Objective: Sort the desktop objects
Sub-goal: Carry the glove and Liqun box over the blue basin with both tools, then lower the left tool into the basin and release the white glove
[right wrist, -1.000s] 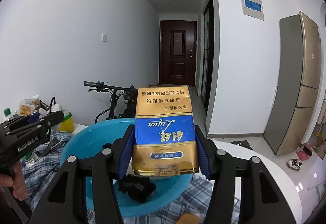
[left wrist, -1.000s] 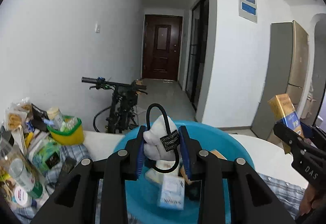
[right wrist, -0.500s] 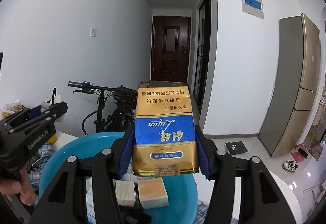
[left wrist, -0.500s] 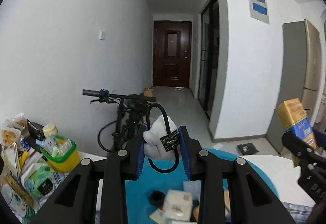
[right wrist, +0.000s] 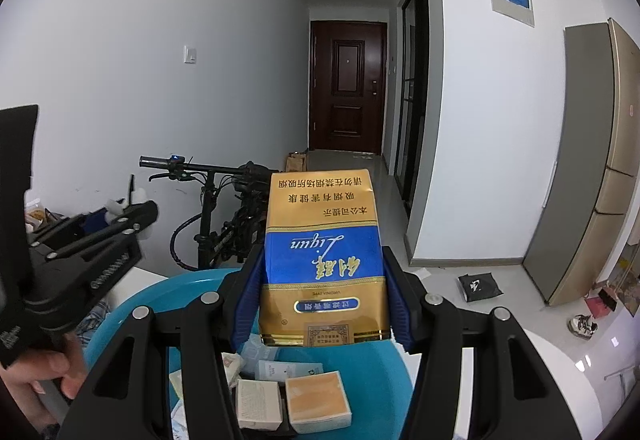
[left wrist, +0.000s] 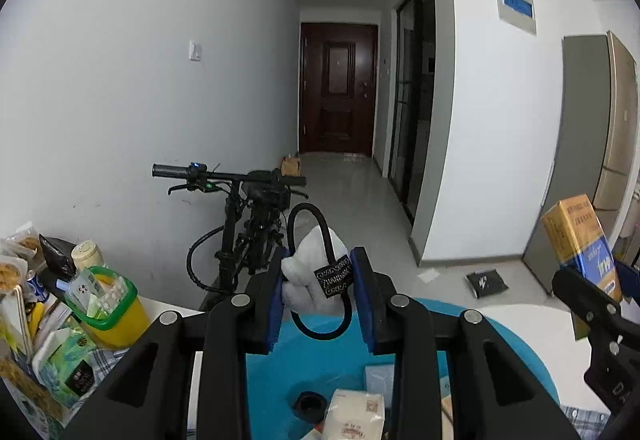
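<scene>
My left gripper (left wrist: 318, 280) is shut on a small white plush charm (left wrist: 310, 272) with a black cord loop and a black tag, held above the far rim of the blue basin (left wrist: 516, 356). My right gripper (right wrist: 322, 280) is shut on a gold and blue cigarette carton (right wrist: 322, 252), upright over the same blue basin (right wrist: 132, 320). Several small boxes (right wrist: 316, 400) lie in the basin. From the left wrist view the carton (left wrist: 580, 244) and the right gripper's arm show at the right edge. The left gripper's body (right wrist: 84, 244) and a hand (right wrist: 44, 368) fill the left of the right wrist view.
A yellow tub with a green rim (left wrist: 108, 304), snack packs and tissue packs (left wrist: 60, 364) crowd the table's left side on a plaid cloth. A bicycle (left wrist: 240, 224) stands against the wall behind the white table (right wrist: 560, 380). A fridge (right wrist: 596, 160) is at the right.
Both grippers have moved forward over the basin with their loads; the basin has slid lower in both views and more small boxes show inside it. Both grips are unchanged.
</scene>
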`<action>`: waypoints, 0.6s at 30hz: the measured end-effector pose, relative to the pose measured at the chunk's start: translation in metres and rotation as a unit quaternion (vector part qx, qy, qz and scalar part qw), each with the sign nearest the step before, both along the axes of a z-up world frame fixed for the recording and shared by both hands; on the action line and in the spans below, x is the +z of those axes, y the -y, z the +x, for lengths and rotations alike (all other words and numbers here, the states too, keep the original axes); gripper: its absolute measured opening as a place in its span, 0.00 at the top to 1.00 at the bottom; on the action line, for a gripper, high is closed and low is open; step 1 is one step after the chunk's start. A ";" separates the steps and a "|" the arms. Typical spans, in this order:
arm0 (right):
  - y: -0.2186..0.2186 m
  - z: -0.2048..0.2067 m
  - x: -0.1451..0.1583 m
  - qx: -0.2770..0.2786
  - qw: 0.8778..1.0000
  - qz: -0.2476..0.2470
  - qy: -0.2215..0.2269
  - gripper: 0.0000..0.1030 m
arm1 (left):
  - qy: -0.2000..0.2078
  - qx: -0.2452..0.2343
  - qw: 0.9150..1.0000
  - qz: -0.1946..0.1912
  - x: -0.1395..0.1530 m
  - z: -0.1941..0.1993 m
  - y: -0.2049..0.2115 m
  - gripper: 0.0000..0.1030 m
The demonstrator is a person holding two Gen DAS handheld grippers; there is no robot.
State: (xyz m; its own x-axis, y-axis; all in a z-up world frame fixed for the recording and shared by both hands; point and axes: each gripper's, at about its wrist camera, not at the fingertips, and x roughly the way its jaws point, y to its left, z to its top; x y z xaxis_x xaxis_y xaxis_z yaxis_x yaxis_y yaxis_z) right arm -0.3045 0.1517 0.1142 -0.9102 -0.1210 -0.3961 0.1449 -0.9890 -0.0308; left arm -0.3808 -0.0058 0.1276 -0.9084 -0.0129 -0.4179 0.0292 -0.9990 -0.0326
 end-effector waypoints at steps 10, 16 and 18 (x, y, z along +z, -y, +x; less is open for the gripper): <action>-0.009 -0.023 -0.007 0.027 0.994 -0.024 0.105 0.48 | 0.155 -0.013 0.988 -0.002 -0.016 -0.032 -0.012 0.68; -0.019 -0.043 -0.032 0.026 0.971 -0.040 0.236 0.48 | 0.250 -0.026 0.967 -0.045 -0.048 -0.046 -0.026 0.68; -0.020 -0.045 -0.040 0.030 0.965 -0.037 0.256 0.48 | 0.276 -0.030 0.960 -0.044 -0.059 -0.048 -0.028 0.68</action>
